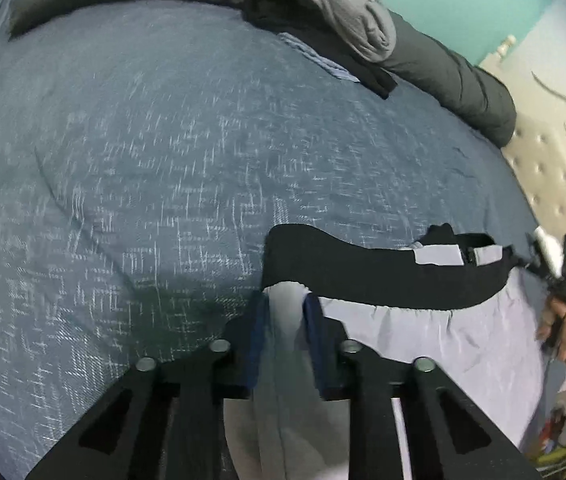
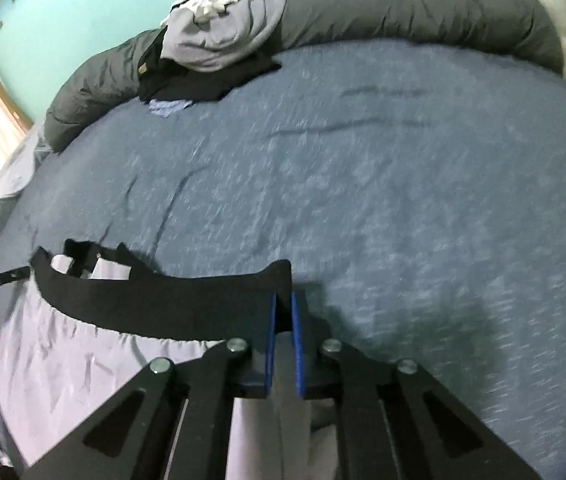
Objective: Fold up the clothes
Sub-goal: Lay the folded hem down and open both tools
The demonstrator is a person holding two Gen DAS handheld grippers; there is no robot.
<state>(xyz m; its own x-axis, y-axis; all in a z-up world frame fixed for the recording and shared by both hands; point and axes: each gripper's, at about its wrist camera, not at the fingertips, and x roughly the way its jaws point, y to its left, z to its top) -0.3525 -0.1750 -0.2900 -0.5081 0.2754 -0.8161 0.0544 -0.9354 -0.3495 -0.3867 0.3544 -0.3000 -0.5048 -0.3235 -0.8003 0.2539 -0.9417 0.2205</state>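
Observation:
A pair of light lavender shorts (image 1: 443, 336) with a black waistband (image 1: 363, 272) hangs stretched between both grippers above the blue bed (image 1: 163, 160). My left gripper (image 1: 285, 312) is shut on one end of the shorts at the waistband. My right gripper (image 2: 283, 308) is shut on the other end of the waistband (image 2: 163, 304). The right gripper also shows at the right edge of the left wrist view (image 1: 531, 256), and the left gripper at the left edge of the right wrist view (image 2: 23, 272). The lavender fabric (image 2: 83, 368) hangs below the band.
A pile of grey and black clothes (image 1: 323, 12) lies at the far side of the bed; it also shows in the right wrist view (image 2: 219, 44). A rolled dark grey duvet (image 2: 423, 12) runs along the far edge. A tufted beige headboard (image 1: 555, 168) is at the right.

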